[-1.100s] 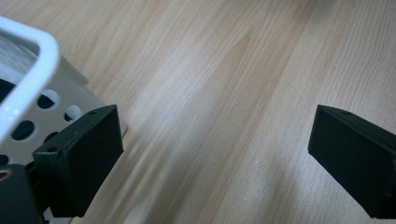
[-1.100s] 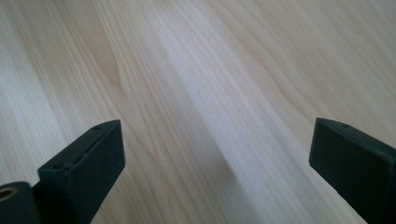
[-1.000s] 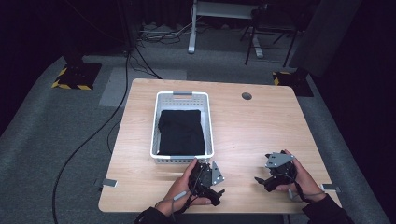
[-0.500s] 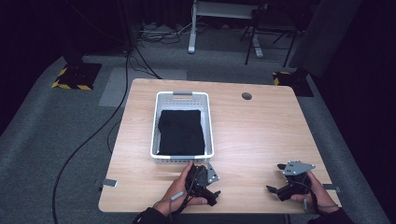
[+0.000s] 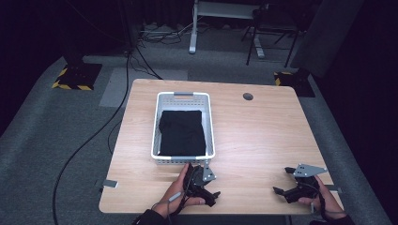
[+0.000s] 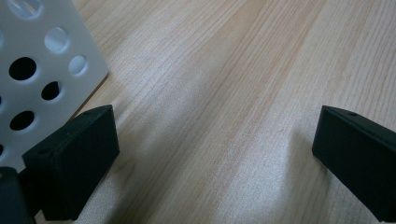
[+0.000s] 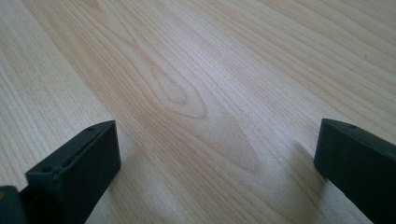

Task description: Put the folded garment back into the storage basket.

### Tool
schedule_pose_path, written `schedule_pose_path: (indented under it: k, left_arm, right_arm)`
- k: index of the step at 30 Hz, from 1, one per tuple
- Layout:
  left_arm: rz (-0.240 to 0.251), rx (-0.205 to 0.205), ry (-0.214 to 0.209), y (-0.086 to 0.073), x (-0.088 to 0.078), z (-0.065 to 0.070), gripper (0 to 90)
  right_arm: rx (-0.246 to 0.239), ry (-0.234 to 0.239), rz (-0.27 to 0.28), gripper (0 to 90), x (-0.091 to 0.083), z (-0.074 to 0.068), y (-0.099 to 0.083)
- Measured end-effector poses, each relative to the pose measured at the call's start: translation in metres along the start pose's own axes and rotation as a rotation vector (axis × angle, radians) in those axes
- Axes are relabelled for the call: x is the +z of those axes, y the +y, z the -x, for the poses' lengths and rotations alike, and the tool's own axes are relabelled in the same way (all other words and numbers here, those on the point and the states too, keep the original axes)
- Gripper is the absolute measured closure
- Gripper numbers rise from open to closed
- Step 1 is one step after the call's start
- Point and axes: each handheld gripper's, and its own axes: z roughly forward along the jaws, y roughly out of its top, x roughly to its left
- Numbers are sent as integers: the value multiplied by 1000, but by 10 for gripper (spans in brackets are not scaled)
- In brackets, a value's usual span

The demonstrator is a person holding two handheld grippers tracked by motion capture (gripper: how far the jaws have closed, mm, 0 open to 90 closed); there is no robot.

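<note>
Landmark: white basket [image 5: 183, 129].

Nearest the person, both grippers sit low over the table [image 5: 263, 136] at its near edge. Left gripper [image 5: 212, 196] is just short of the basket's near wall, towards its right corner; in the left gripper view the perforated wall [image 6: 32, 70] shows beside the left jaw. Jaws spread wide, bare wood between them, nothing held. Right gripper [image 5: 280, 191] lies well to the right of the basket, close to the table's near right corner. Jaws likewise wide apart, empty, over plain wood grain.

Farther on, inside the basket: black cloth [image 5: 182, 132], folded roughly square, lying flat on the floor and covering most of it, with a bare strip at the far end.

Handling judgement: soft, light, limp fabric, not fragile and not slippery. It will sag and unfold if lifted from one point. Best hold is probably a pinch on a folded edge or corner, taking all layers together; the near edge lies closest to the left gripper. The basket walls crowd the sides, so come from above. Two pinches on one edge would keep it folded.

Beyond the basket: a small round hole [image 5: 248, 96] in the tabletop, to the far right.
</note>
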Motion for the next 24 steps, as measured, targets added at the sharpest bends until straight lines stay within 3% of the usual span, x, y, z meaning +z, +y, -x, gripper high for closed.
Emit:
schedule_pose_path:
  k: [24]
  left_arm:
    - [-1, 1, -6, 1, 1, 0, 2]
  right_arm:
    - [5, -6, 0, 5, 1, 1, 1]
